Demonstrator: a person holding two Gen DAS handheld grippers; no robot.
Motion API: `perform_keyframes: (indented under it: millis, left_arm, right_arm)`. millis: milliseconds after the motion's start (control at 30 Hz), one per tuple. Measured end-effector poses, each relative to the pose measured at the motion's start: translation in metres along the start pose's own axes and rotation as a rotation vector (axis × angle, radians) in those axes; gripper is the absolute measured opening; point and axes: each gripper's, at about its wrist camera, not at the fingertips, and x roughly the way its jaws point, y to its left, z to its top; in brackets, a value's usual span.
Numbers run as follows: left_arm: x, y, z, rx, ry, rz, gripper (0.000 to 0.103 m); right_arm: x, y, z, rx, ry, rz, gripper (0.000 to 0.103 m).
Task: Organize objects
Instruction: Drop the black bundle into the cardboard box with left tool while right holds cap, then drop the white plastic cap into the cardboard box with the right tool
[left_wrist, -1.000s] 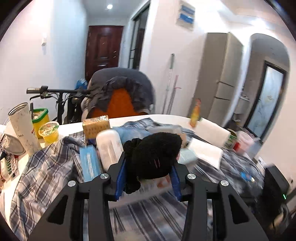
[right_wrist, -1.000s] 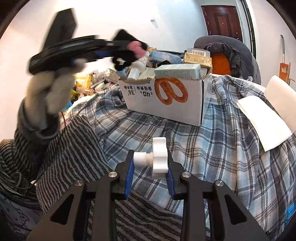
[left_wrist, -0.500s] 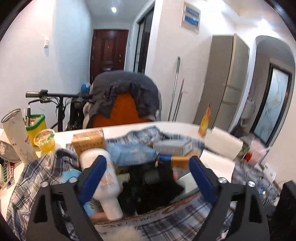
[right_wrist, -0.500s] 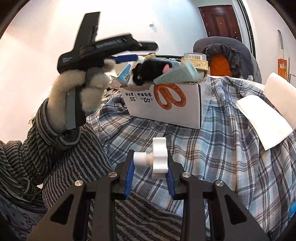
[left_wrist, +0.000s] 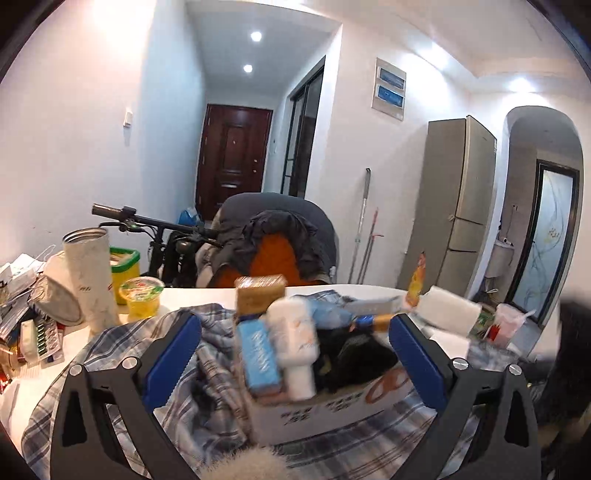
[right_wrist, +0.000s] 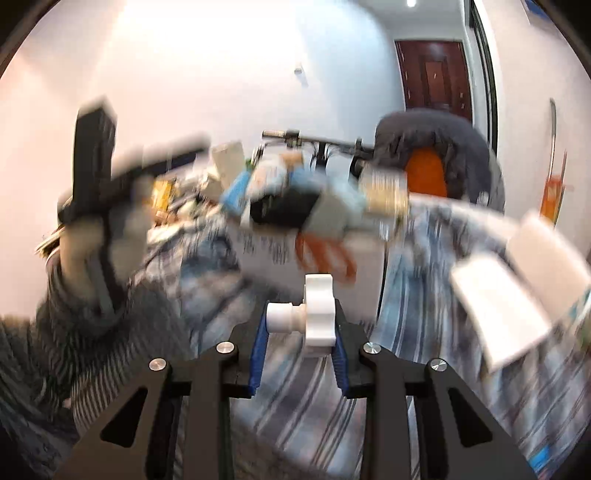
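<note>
The left gripper (left_wrist: 295, 354) has its blue pads spread as wide as they go and still parting, with nothing pressed between them; seen past the gap, the white cardboard box (left_wrist: 332, 410) with an orange pretzel print sits just ahead on the plaid cloth (left_wrist: 147, 387). Packed into the box are a white bottle (left_wrist: 295, 343) lying on its side, a blue packet (left_wrist: 258, 354) beside it, a tan carton (left_wrist: 260, 295) standing at the back, and a black fuzzy item (left_wrist: 354, 358) resting low inside to the right of the bottle. The right gripper (right_wrist: 299, 328) is clenched on a small white knob-shaped part (right_wrist: 314, 314), its round stub pointing toward the left pad and its lobed head against the right one, held above the striped and plaid fabric. Through heavy blur in the right wrist view, the same box (right_wrist: 314, 236) sits beyond the knob, and the person's left hand (right_wrist: 107, 229) in a pale fuzzy glove grips the handle of the other tool off to the left. Farther out on the white table (left_wrist: 192, 295) stand a tall marbled tumbler (left_wrist: 90, 277), a yellow cup with a green lid (left_wrist: 142, 297) and a paper towel roll (left_wrist: 448, 312). Behind the table are a chair draped with a dark jacket (left_wrist: 277, 240) and bicycle handlebars (left_wrist: 147, 221).
</note>
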Motion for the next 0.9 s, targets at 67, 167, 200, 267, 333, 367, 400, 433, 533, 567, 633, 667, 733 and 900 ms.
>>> perform_keyframes:
  millis: [67,167,200,267,333,367,400,433,533,567,633,667,733,900]
  left_arm:
    - [0.006,0.006,-0.011,-0.006,0.018,0.019,0.103]
    - [0.018,0.012,-0.014,-0.015,0.087,0.044,0.103]
    - [0.018,0.014,-0.014,-0.025,0.09,0.031,0.103]
    - [0.016,0.014,-0.015,-0.024,0.08,0.033,0.103]
    - [0.011,0.013,-0.015,-0.019,0.062,0.035,0.103]
    - [0.011,0.012,-0.015,-0.019,0.061,0.033,0.103]
    - [0.01,0.012,-0.015,-0.019,0.061,0.031,0.103]
    - [0.011,0.012,-0.014,-0.019,0.063,0.031,0.103]
    - [0.01,0.012,-0.013,-0.019,0.069,0.038,0.103]
    - [0.008,0.012,-0.012,-0.018,0.067,0.041,0.103]
    - [0.003,0.012,-0.009,-0.018,0.056,0.055,0.103]
    - [0.001,0.013,-0.006,-0.014,0.045,0.06,0.103]
    - [-0.011,0.011,-0.001,-0.002,0.018,0.108,0.103]
    - [-0.061,-0.007,0.01,0.003,0.047,0.092,0.103]
  right_arm:
    - [0.007,0.005,0.032,-0.042,-0.023,-0.029,0.03]
    - [0.029,0.011,0.074,-0.09,-0.023,-0.057,0.03]
    - [0.04,0.012,0.084,-0.105,-0.005,-0.077,0.03]
    - [0.065,0.011,0.097,-0.126,0.031,-0.131,0.03]
    - [0.086,0.009,0.101,-0.147,0.073,-0.176,0.03]
    - [0.095,0.008,0.102,-0.154,0.09,-0.198,0.03]
    - [0.1,0.008,0.103,-0.155,0.102,-0.208,0.036]
    - [0.103,0.007,0.104,-0.148,0.108,-0.21,0.057]
    - [0.081,0.006,0.106,-0.101,0.042,-0.202,0.081]
    - [0.069,0.007,0.108,-0.091,0.012,-0.193,0.081]
    - [0.031,0.015,0.11,-0.084,-0.077,-0.212,0.094]
    - [0.012,0.021,0.109,-0.08,-0.122,-0.222,0.1]
    - [-0.032,0.039,0.101,-0.089,-0.216,-0.205,0.103]
    - [-0.118,0.08,0.071,-0.117,-0.29,-0.173,0.103]
